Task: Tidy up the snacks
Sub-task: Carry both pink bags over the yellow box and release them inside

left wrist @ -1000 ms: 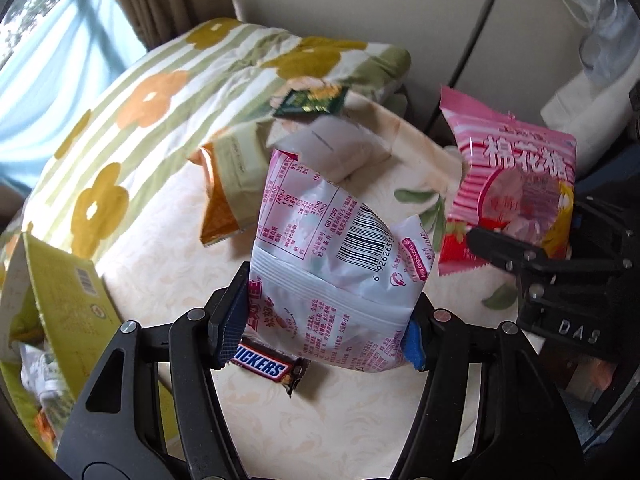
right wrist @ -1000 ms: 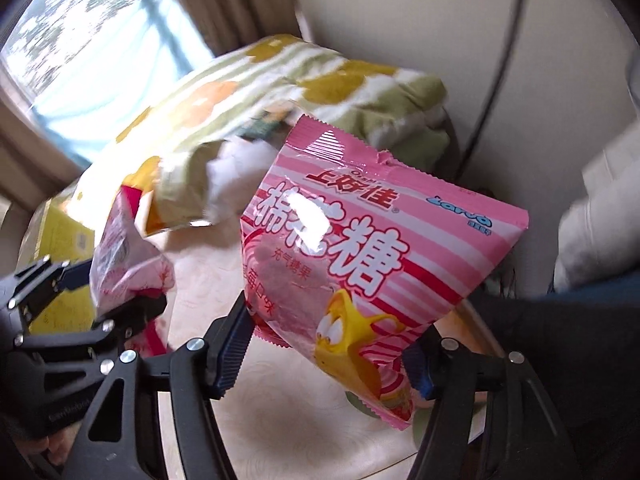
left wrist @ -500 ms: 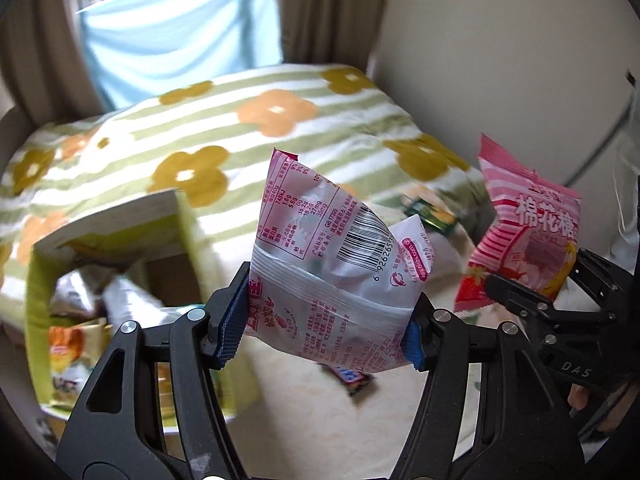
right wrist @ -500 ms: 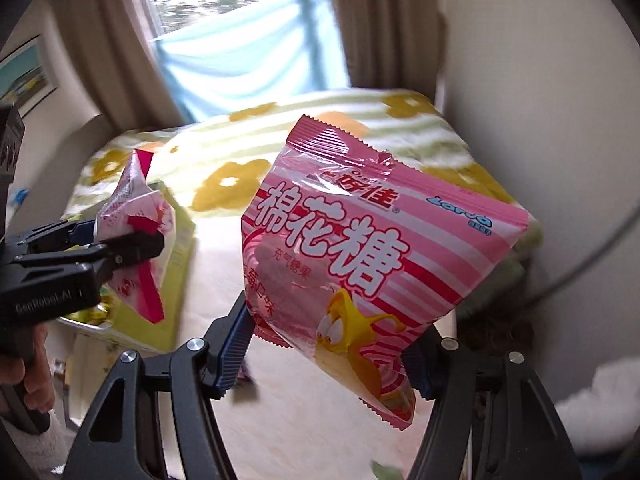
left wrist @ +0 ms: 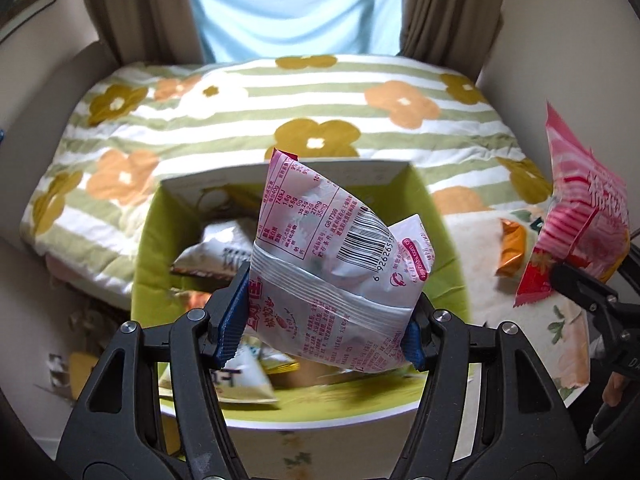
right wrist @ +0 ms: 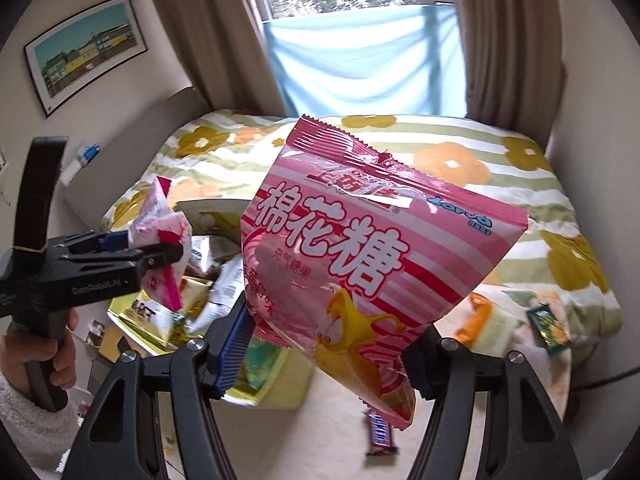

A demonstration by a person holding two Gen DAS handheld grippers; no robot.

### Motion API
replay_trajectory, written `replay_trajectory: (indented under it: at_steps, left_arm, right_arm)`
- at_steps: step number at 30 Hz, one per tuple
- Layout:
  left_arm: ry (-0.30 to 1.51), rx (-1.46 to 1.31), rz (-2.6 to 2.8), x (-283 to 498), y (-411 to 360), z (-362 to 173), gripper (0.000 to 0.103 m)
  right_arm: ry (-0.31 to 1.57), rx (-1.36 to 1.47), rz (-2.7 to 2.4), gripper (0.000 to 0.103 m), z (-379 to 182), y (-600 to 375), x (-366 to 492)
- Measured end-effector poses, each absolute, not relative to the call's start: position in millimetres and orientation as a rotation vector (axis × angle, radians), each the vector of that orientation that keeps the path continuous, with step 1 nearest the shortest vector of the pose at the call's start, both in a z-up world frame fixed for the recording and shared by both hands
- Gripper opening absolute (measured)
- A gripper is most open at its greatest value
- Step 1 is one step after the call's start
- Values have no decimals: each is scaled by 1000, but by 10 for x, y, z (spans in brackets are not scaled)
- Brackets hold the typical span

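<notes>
My left gripper [left wrist: 322, 326] is shut on a white-and-pink snack packet [left wrist: 340, 256] and holds it above the open green box [left wrist: 444, 240], which has several snack bags inside. My right gripper [right wrist: 328, 348] is shut on a large pink striped marshmallow bag [right wrist: 372, 256], held in the air to the right of the box [right wrist: 276, 384]. The left gripper and its packet [right wrist: 160, 236] also show in the right wrist view, over the box. The pink bag [left wrist: 580, 224] shows at the right edge of the left wrist view.
A Snickers bar [right wrist: 380, 432], an orange packet [right wrist: 476, 316] and a small green packet [right wrist: 550, 330] lie on the cream cloth right of the box. A flowered striped quilt [left wrist: 280, 112] lies behind. Curtains and a window stand at the back.
Both grippers have swung left with their bags, from the cloth with loose snacks towards the green box. The left packet now hangs over the box opening.
</notes>
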State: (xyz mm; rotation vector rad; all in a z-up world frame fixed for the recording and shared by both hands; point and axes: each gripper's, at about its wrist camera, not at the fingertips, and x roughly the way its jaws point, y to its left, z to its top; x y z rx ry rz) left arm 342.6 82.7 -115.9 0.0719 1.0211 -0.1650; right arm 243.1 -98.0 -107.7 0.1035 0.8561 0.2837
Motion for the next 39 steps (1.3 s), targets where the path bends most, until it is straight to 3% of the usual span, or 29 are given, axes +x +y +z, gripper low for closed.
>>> replay_trajectory:
  at_steps: [5,7,9,11,28,30,32,39]
  left_arm:
    - [1082,45,-172,3539,1105,-1389,61]
    - [1085,47,-190,3573,1159,-1442,69]
    - [1068,87,-206,3592,1152,-1456,93]
    - [1033,135,-217,3576,1146,-1437,103]
    - [1098,96,-141,3521,1539,-1656,103]
    - [1099,82,-132,3517,1578,-1656,103]
    - [1095,66,-130,3509,1611,-1644,103]
    - [1098,33,-121,3466,1670,-1652,103]
  right_arm:
    - [892,81,305,62,-1118,-593,2661]
    - [899,70,296,62,-1135,-509,2740]
    - [905,72,279,62,-1150,-459,2829]
    - [917,90,259,62,-1173,-458,2865]
    - [1047,161,385,64,-1477,-108,3355]
    - [1052,164,380,70,-1486,-75,3390]
    - [1030,167,371,92,-1480,-67,3393]
    - [991,154,347,92,-1469,-138,3289]
